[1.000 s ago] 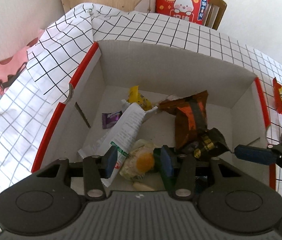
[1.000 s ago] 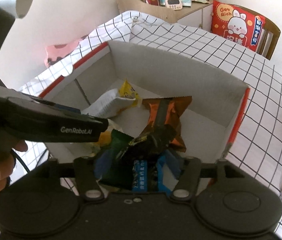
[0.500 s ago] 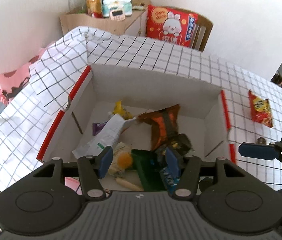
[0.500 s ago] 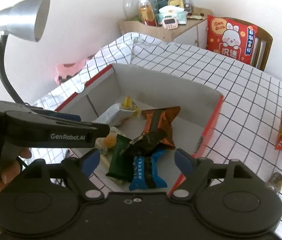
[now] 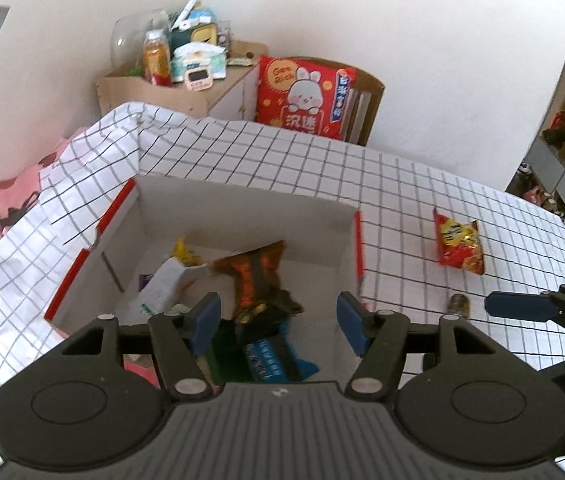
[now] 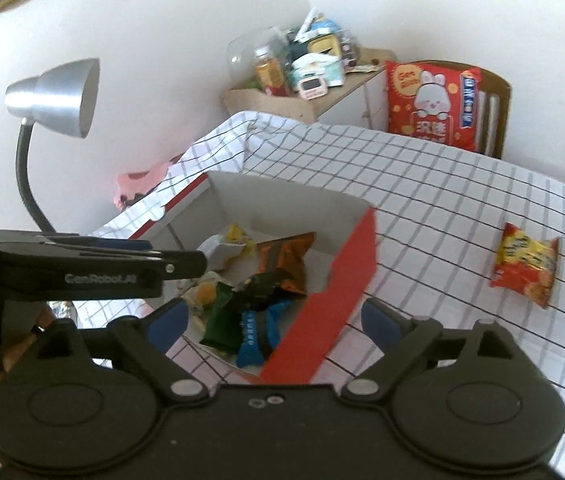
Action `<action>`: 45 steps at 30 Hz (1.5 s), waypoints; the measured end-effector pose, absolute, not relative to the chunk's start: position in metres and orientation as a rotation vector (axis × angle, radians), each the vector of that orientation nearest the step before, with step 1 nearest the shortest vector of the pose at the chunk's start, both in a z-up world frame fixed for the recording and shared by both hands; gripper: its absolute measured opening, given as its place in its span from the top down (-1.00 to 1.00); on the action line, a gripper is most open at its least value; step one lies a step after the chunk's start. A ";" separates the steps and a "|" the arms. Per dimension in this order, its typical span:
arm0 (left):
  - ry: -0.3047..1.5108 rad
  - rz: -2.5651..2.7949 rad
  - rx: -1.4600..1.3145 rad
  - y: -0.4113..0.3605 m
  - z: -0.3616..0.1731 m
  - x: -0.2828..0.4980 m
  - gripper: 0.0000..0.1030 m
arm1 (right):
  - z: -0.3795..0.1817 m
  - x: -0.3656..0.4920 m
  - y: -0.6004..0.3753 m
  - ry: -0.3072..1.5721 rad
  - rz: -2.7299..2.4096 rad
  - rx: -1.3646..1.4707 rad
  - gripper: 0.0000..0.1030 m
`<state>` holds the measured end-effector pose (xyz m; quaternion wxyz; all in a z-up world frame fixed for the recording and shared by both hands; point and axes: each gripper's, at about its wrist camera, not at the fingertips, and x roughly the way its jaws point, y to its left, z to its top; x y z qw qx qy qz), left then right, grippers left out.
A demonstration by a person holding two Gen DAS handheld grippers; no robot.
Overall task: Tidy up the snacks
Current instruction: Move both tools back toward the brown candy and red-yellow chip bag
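Note:
A white cardboard box with red rims [image 5: 90,254] [image 6: 346,272] sits on the checked tablecloth. Inside lie an orange packet [image 5: 256,276] [image 6: 286,264], a blue packet [image 5: 266,360] [image 6: 256,332], a green packet [image 5: 226,356] [image 6: 220,324], a white packet [image 5: 162,284] and a yellow one [image 5: 182,250]. My left gripper [image 5: 278,320] hovers above the box's near side, its jaws opening with nothing between them. My right gripper [image 6: 274,324] hangs over the box's right rim, jaws also opening and empty. A red-and-yellow packet [image 5: 458,246] [image 6: 526,268] lies on the cloth to the right.
A small can [image 5: 458,304] stands on the cloth near the box's right side. A silver desk lamp [image 6: 54,96] rises at the left. Behind the table are a wooden shelf with bottles and a timer [image 5: 178,68] and a red cushion [image 5: 304,96] on a chair.
Both grippers have risen and drawn back from the box. The right gripper let go of the green and blue packets, which now lie in the box. Both pairs of jaws stand wider.

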<state>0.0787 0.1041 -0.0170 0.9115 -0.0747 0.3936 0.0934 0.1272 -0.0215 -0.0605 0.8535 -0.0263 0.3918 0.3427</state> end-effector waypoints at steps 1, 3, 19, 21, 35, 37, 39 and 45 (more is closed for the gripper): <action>0.800 0.185 -0.146 0.098 -0.016 0.079 -0.23 | -0.059 0.127 -0.029 0.816 0.711 -0.051 -0.82; 0.786 0.174 -0.131 0.086 -0.014 0.078 -0.24 | -0.057 0.125 -0.044 0.800 0.692 -0.040 -0.86; 0.781 0.054 -0.099 -0.012 -0.030 0.104 -0.42 | -0.059 0.136 -0.151 0.764 0.532 0.022 -0.99; 0.798 0.054 -0.087 -0.023 -0.037 0.110 -0.42 | -0.064 0.142 -0.163 0.777 0.506 0.025 -0.99; 0.949 0.013 -0.055 -0.060 -0.081 0.178 -0.42 | -0.086 0.216 -0.211 0.843 0.394 0.077 -0.99; 0.971 -0.003 -0.047 -0.064 -0.087 0.189 -0.42 | -0.090 0.232 -0.210 0.864 0.391 0.086 -0.99; 0.993 -0.010 -0.045 -0.068 -0.093 0.199 -0.42 | -0.094 0.248 -0.209 0.874 0.387 0.095 -0.99; 1.058 -0.029 -0.049 -0.074 -0.113 0.228 -0.42 | -0.108 0.291 -0.191 0.913 0.392 0.108 -0.99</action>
